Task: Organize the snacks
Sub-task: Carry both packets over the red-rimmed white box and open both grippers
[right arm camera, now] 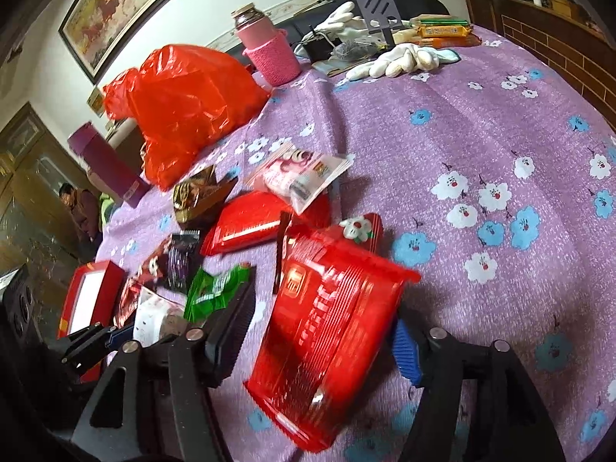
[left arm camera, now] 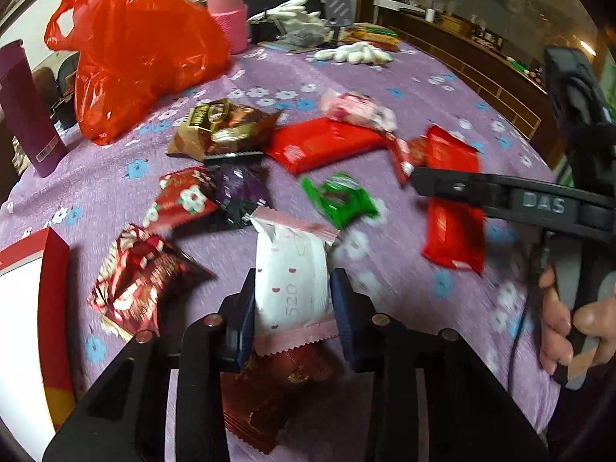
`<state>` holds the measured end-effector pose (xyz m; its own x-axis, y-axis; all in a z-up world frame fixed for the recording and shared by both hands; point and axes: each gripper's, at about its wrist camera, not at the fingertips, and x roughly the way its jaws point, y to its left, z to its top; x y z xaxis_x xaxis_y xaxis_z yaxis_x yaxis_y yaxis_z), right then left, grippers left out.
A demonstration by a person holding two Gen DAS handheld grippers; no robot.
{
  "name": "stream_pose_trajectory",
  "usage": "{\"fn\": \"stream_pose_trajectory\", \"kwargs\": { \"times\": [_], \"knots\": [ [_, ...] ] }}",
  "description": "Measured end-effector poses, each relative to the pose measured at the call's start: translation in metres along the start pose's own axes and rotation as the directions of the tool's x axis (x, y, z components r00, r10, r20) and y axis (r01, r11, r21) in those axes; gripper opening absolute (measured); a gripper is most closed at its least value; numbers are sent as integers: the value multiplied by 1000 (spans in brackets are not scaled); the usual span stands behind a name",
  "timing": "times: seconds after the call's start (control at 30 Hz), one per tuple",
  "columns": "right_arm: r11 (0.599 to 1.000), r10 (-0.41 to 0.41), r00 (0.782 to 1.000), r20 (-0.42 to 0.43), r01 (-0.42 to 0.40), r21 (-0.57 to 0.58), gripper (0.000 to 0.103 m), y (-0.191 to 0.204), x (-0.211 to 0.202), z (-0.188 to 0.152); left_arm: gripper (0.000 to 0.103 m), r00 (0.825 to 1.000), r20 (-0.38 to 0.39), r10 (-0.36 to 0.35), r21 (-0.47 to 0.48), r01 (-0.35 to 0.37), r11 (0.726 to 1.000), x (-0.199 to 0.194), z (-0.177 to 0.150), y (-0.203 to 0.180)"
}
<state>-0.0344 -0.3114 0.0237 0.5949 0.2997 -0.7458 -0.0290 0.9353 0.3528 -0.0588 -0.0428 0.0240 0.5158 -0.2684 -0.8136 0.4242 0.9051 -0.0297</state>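
We are only starting: most snacks lie mixed up on the purple surface (right arm camera: pixel 481 123). Our left tool (left arm camera: pixel 294 304) squeezes the white and pink snack (left arm camera: pixel 290 269). Our right tool (right arm camera: pixel 323 331) stands wide around the big red pack (right arm camera: pixel 331 331); we cannot tell if it grips. The red box (left arm camera: pixel 54 308) waits nearby. The orange bag (left arm camera: pixel 142 57), gloves (right arm camera: pixel 400 59) and pink bottle (right arm camera: pixel 269 54) crowd the far side.

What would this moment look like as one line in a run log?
left hand-held gripper: shut on white heart-print snack packet | right hand-held gripper: open around large red foil snack pack | purple floral tablecloth: snacks scattered
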Motion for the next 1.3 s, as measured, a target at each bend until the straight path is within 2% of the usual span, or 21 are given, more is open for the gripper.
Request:
{"fn": "stream_pose_trajectory", "kwargs": {
  "times": [0.07,0.17,0.23,0.37,0.43,0.47,0.53,0.67,0.73,0.8,0.9,1.0,1.17,1.3],
  "knots": [
    [999,-28,1000,4,28,-29,69,3,-3,-6,33,1000,4,-20,-3,20,1000,-4,-4,-3],
    [994,-82,997,0,82,-78,69,11,-3,-11,25,999,17,-40,-29,40,999,-8,-5,2],
    [988,-120,993,-7,118,-102,70,18,-1,-12,25,998,28,-64,-60,66,996,-11,-5,10],
    [943,-263,965,2,258,-209,68,40,12,-17,25,996,36,-81,-81,84,993,-12,-7,19],
    [930,-289,957,25,287,-232,64,47,14,-21,25,996,28,-88,-78,90,993,-10,-7,18],
    [931,-281,959,29,280,-235,56,48,13,-22,25,995,27,-92,-76,94,993,-10,-7,16],
    [931,-271,962,30,270,-246,47,50,11,-24,25,995,36,-98,-69,100,993,-13,-6,13],
    [942,-254,967,23,253,-222,46,41,1,-25,25,992,71,-106,-47,109,993,-22,-1,9],
    [957,-211,977,24,211,-197,46,33,-9,-25,25,987,89,-133,-44,137,990,-26,0,9],
    [972,-155,988,19,156,-174,46,25,-20,-24,25,988,80,-133,-27,135,990,-24,0,5],
    [976,-158,987,21,159,-151,46,14,-29,-24,25,989,40,-141,-6,141,990,-16,-5,-4],
    [988,-121,993,7,121,-98,46,-1,-33,-25,25,991,43,-125,12,125,992,-13,-8,-13],
    [990,-114,993,11,115,-84,46,-8,-36,-30,18,995,39,-96,-8,97,995,-4,-2,-13],
    [999,-34,999,-2,34,-39,46,-14,-38,-30,14,991,62,-119,-20,121,992,-6,-3,-12]
  ]
}}
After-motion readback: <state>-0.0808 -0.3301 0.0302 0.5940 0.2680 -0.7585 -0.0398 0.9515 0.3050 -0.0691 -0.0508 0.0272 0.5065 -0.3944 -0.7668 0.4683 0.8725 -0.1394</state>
